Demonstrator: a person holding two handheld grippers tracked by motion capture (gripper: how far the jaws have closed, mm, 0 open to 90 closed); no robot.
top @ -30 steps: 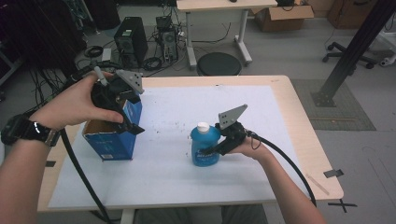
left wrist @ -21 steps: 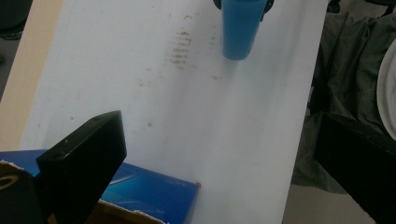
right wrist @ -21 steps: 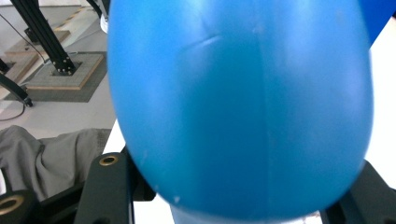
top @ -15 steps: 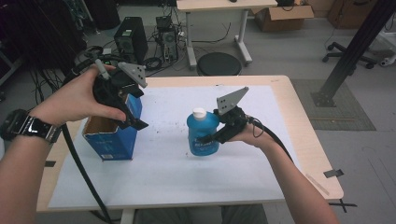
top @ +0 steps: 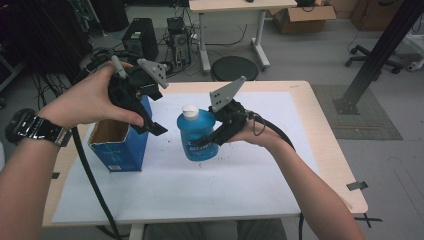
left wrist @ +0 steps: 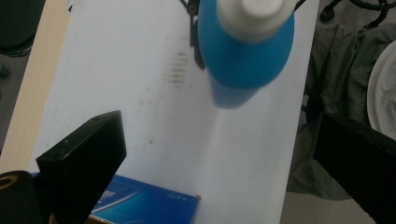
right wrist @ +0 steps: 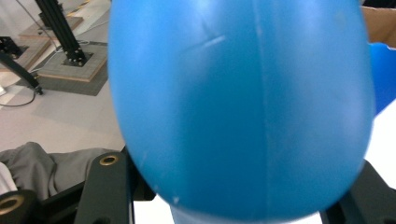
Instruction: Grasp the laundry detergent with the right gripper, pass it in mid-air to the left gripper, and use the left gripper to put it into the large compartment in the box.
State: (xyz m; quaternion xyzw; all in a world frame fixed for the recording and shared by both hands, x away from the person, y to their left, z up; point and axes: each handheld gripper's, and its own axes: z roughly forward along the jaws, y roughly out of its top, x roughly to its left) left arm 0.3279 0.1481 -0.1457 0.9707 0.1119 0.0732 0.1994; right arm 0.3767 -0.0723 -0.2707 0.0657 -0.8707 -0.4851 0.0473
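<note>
While the right claw (top: 212, 142) holds the blue bottle (top: 196, 135) tight between its two jaws, the bottle hangs in the air above the white sheet (top: 240, 175) of the counter (top: 327, 150), upright or only a little tilted, with its white cap (top: 190, 110) on top. In the right gripper view the blue body (right wrist: 243, 107) sits between the black jaws and touches both, so I judge the grip to be firm. The picking up therefore looks done: the bottle touches nothing on the counter.

A little farther to the left, the left claw (top: 150, 122) hovers with its jaws wide apart and with nothing between them. In the left gripper view the two black jaws stand far from each other and the bottle (left wrist: 245, 51) shows beyond them, near but apart.

Below the left claw stands the blue box (top: 120, 142), open at the top; from above its inside looks empty, as far as I can tell. The bottle is just beside the box, not over its opening.

My judgement is that the carrying is about half done. What is left is to bring the bottle over the opening, lower it inside and let go; the free claw could steady the box.
</note>
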